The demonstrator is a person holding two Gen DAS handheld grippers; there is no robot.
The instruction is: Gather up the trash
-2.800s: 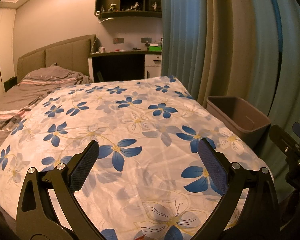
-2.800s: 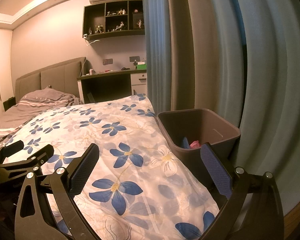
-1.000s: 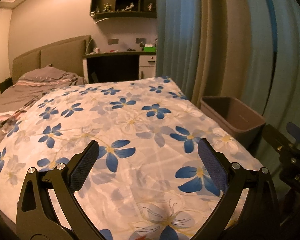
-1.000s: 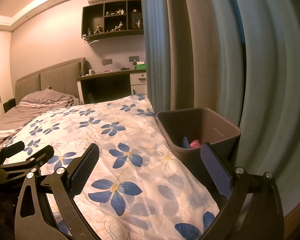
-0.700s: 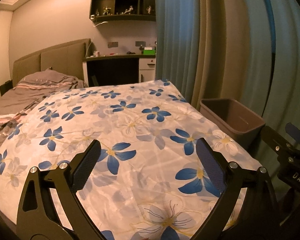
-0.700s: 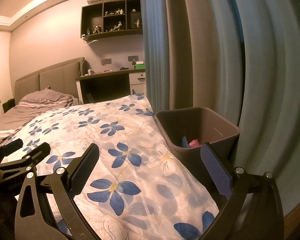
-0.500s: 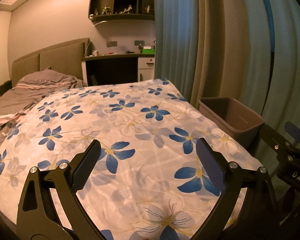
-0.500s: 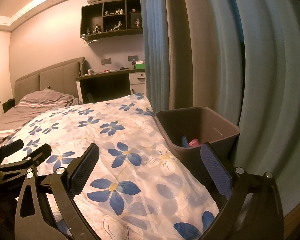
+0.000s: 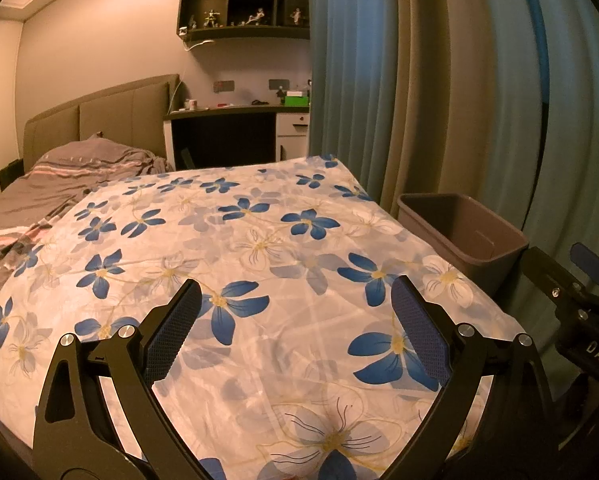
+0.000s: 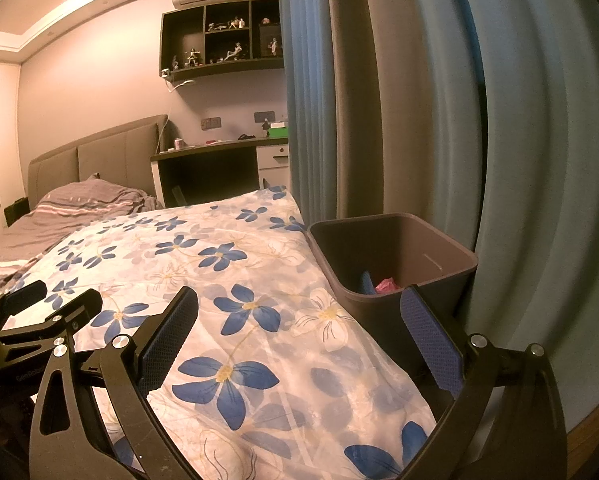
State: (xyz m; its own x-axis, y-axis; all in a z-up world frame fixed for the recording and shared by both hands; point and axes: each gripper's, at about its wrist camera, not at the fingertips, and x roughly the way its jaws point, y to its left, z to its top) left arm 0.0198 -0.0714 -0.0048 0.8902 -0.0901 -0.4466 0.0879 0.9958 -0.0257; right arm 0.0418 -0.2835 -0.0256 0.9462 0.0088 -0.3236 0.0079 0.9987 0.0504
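Both tongs empty, jaws spread wide. Left tongs (image 9: pixel 295 320) hover over the near end of the white bedspread with blue flower print (image 9: pixel 259 248); right tongs (image 10: pixel 299 324) sit further right, aimed at the brown square plastic waste bin (image 10: pixel 447 258). Bin stands off the right edge of the bed, against the blue-grey pleated curtains (image 10: pixel 519 120), likely parked there so trash swept off the bed drops in easily.

Task's thing: trash already in the bin, a pink crumpled scrap (image 10: pixel 385 285) beside a blue piece (image 10: pixel 365 280), maybe wrappers, too small to tell. Only the right wrist view shows them; the left view catches just the bin's rim and inner wall (image 9: pixel 471 236), contents hidden. No loose trash visible on the bedspread in either view, so collection looks about finished. Far back, a dark desk (image 9: pixel 235 114) with clutter.
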